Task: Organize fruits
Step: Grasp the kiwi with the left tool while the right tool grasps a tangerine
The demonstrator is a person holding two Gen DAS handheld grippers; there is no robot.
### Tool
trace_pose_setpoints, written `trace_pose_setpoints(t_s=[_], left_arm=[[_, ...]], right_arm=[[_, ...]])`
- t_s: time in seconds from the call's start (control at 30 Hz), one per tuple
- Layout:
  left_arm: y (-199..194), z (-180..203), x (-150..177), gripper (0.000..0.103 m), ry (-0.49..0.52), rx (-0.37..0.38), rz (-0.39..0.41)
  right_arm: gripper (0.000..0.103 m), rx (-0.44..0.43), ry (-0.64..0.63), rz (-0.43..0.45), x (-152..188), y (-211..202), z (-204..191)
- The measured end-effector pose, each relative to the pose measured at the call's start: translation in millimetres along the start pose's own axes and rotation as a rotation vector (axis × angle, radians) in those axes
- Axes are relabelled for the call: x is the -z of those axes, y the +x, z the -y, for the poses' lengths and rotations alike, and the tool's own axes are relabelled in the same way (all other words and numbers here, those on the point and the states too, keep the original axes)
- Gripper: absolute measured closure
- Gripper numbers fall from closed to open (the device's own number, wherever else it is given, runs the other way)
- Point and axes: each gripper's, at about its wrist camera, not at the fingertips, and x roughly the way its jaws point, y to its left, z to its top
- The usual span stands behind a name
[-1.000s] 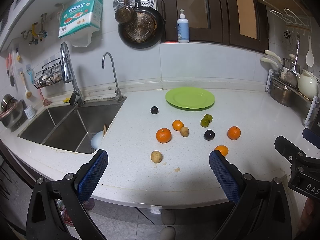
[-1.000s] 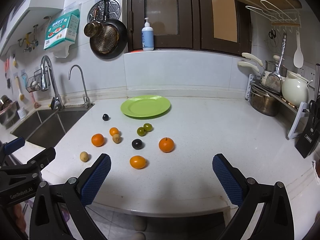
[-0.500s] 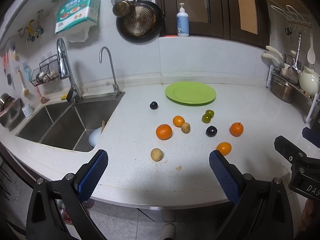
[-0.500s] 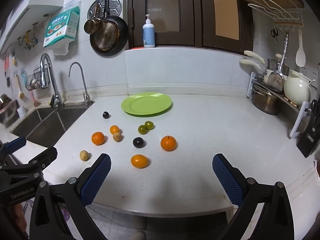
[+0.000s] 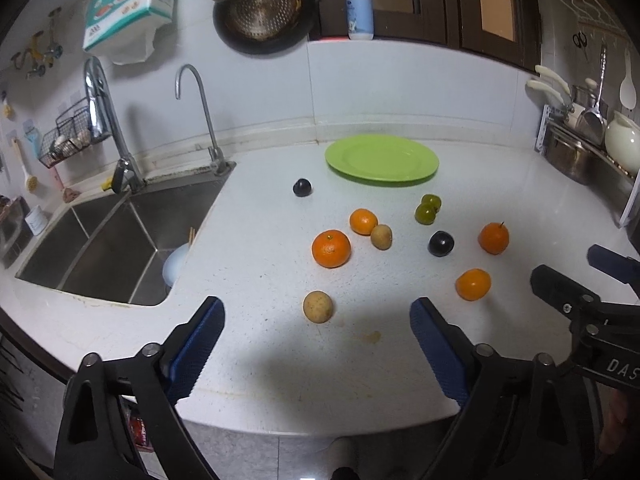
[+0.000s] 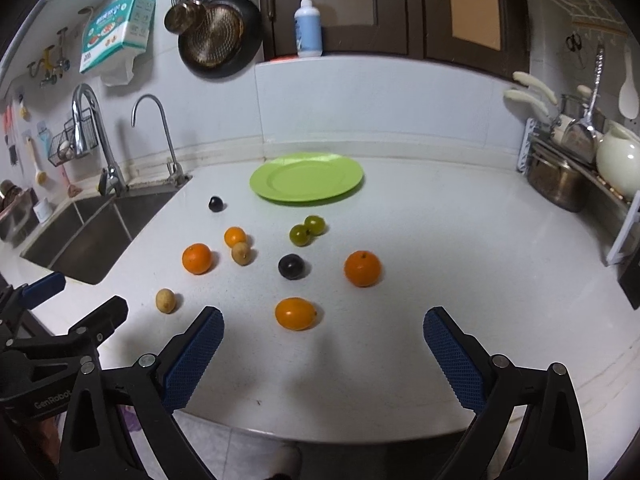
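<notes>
**Fruit sort: nothing placed yet, both grippers empty**

Left gripper (image 5: 316, 328): fingers spread wide, nothing between them, hovering over the front edge of the counter (image 5: 280, 360). Closest item is the tan fruit (image 5: 318, 307), just ahead of the gap.

Right gripper (image 6: 322, 332): also wide, also empty. The oval orange fruit (image 6: 296, 313) sits just ahead of its gap, slightly left of centre.

Further out, all loose on the counter:
- big orange (image 5: 331, 248), small orange (image 5: 363, 221) with a second tan fruit (image 5: 381, 237) right beside it, possibly touching
- stemmed orange (image 6: 362, 268) off to the right
- dark plum (image 6: 291, 266) mid-field, another dark plum (image 6: 216, 203) alone near the sink (image 5: 100, 240)
- two green fruits (image 6: 307, 231) touching each other, nearest the plate

Green plate (image 6: 306, 176) at the back: bare, no fruit on it.

Status, my read: zero progress. Ten pieces left to move, assuming the plate is the target. Likely first picks are the tan fruit for left and the oval orange for right. Round fruit, so rolling on contact is the risk.
</notes>
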Motion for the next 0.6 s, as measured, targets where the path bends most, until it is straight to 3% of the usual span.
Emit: trace_pose_setpoints(t_s=[0.3,0.6], left_arm=[[47.8,-3.7,1.0,0.024,0.039,0.054,-0.084],[83.0,-1.2,6.8,0.043,0.052,0.109,-0.173]], right_arm=[[0.021,-0.028,0.005,-0.111,1.3,47.3,-8.8],[0.038,-0.041,0.014,-0.208,7.2,84.5,-12.0]])
